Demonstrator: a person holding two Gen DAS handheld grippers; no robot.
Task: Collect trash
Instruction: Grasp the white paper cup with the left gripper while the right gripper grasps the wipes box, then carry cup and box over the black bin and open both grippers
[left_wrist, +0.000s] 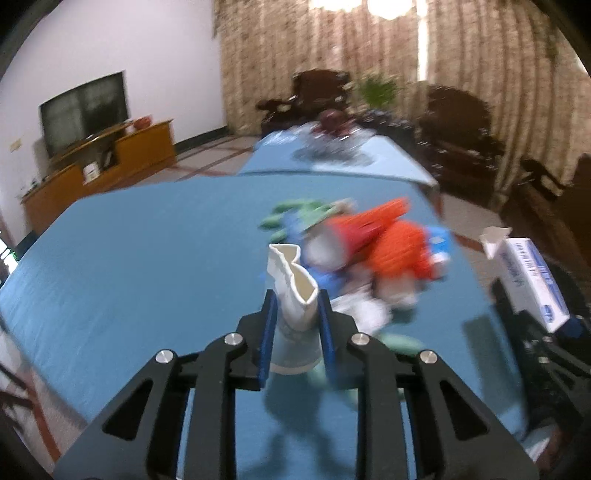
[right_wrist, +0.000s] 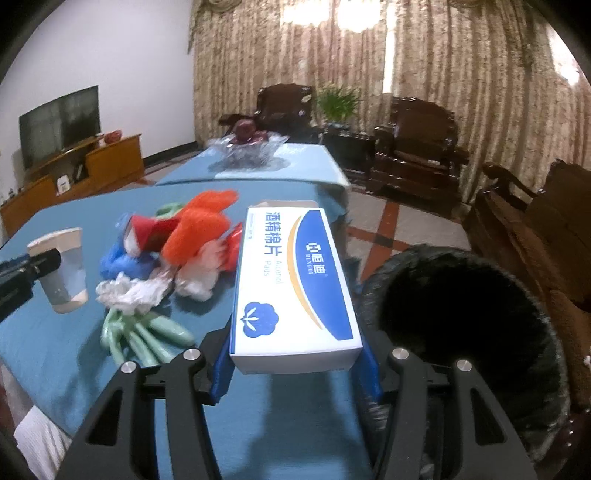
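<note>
Left gripper (left_wrist: 295, 314) angled down over blue table (left_wrist: 129, 258), jaws clamped on crushed paper cup (left_wrist: 293, 291), rim creased. Right gripper (right_wrist: 295, 354) angled down, jaws clamped on smooth white-blue cardboard box (right_wrist: 291, 280), beside black-lined bin (right_wrist: 461, 332). Crumpled wrappers (right_wrist: 192, 240) heaped on table between cup and box.

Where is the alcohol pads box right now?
In the right wrist view, the alcohol pads box is clamped in the right tool, above the blue table's right edge, between the trash pile and the black bin.
</note>
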